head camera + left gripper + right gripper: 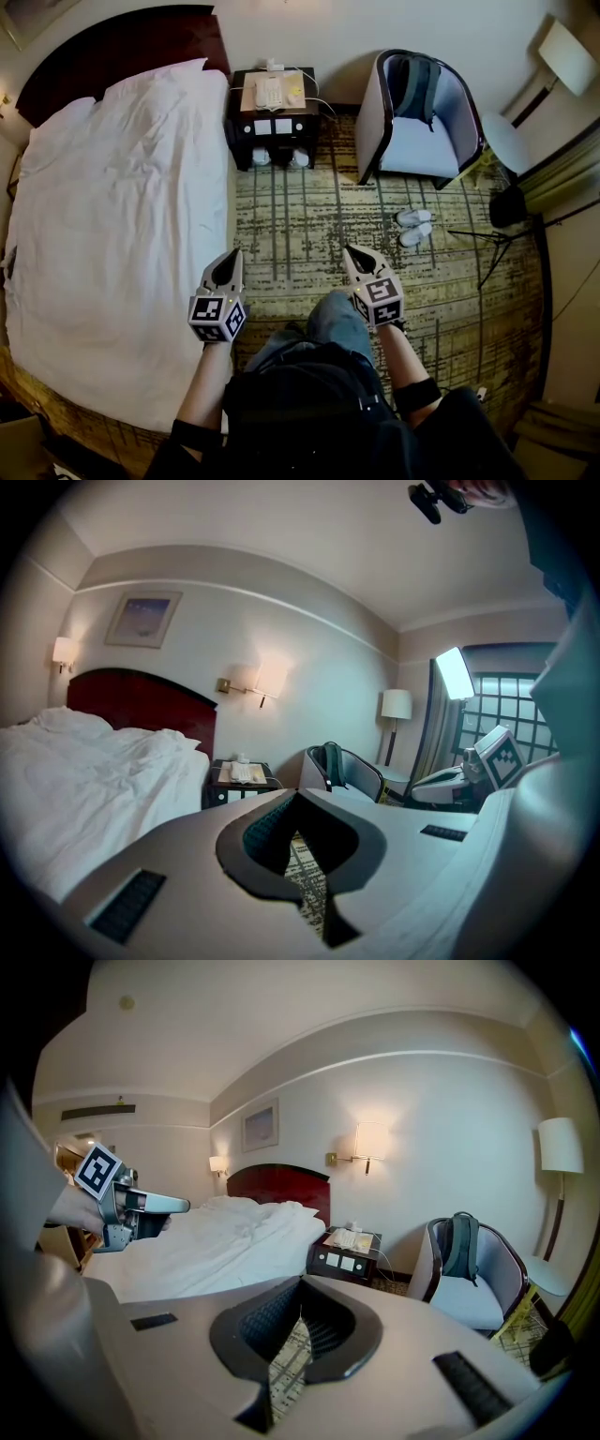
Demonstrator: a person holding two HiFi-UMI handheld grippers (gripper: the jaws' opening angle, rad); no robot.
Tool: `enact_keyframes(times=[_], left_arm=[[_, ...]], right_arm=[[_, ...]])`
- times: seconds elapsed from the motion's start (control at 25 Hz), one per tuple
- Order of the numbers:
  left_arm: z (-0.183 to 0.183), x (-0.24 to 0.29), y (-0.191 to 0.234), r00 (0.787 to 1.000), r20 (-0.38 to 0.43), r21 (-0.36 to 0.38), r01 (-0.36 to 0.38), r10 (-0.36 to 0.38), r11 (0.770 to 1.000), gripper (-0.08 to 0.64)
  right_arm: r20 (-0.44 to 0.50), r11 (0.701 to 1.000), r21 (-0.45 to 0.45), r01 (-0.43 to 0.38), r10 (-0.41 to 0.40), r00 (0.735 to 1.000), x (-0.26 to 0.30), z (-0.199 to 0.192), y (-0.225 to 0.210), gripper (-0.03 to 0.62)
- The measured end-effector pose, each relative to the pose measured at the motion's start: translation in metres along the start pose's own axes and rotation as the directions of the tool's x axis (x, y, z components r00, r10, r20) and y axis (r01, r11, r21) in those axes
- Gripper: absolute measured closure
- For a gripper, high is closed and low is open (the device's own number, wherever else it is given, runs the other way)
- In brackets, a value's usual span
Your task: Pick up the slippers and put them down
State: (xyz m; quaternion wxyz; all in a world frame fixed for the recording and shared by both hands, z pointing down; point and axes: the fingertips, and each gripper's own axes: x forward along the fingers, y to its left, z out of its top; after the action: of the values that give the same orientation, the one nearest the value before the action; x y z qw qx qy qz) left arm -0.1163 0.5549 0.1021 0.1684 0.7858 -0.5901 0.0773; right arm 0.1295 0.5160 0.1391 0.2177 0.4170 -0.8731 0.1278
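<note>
1. White bed (112,216) fills the left; its edge lies just beside the left gripper (234,253), whose jaws are closed and empty.
2. Patterned carpet (291,225) lies open up to the nightstand (272,117), whose labels are too small to read.
3. Right gripper (349,249) has its jaws together, holding nothing.
4. Slippers (412,227) sit paired on the carpet before the armchair (422,122), near a black stand (492,239).

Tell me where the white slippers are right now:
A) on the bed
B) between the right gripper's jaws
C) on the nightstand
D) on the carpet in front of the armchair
D: in the head view the slippers lie side by side on the carpet, just in front of the armchair.
</note>
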Motion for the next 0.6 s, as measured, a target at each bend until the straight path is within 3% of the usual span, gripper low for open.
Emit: enact_keyframes(times=[0.24,0.6], left_arm=[[0.006,0.034,-0.002,0.999,-0.032,0.012,0.021,-0.021,1.0,0.558],[0.028,0.123,0.003,0.998,-0.066,0.022,-0.011,0.013,1.0,0.558]], right_arm=[[-0.012,1.0,0.01,-0.011,0.011,1.0,0.026,0.009,-0.021,0.588],[-0.008,0.997,0.016,-0.075,0.075,0.997,0.105,0.04,-0.085,0.588]])
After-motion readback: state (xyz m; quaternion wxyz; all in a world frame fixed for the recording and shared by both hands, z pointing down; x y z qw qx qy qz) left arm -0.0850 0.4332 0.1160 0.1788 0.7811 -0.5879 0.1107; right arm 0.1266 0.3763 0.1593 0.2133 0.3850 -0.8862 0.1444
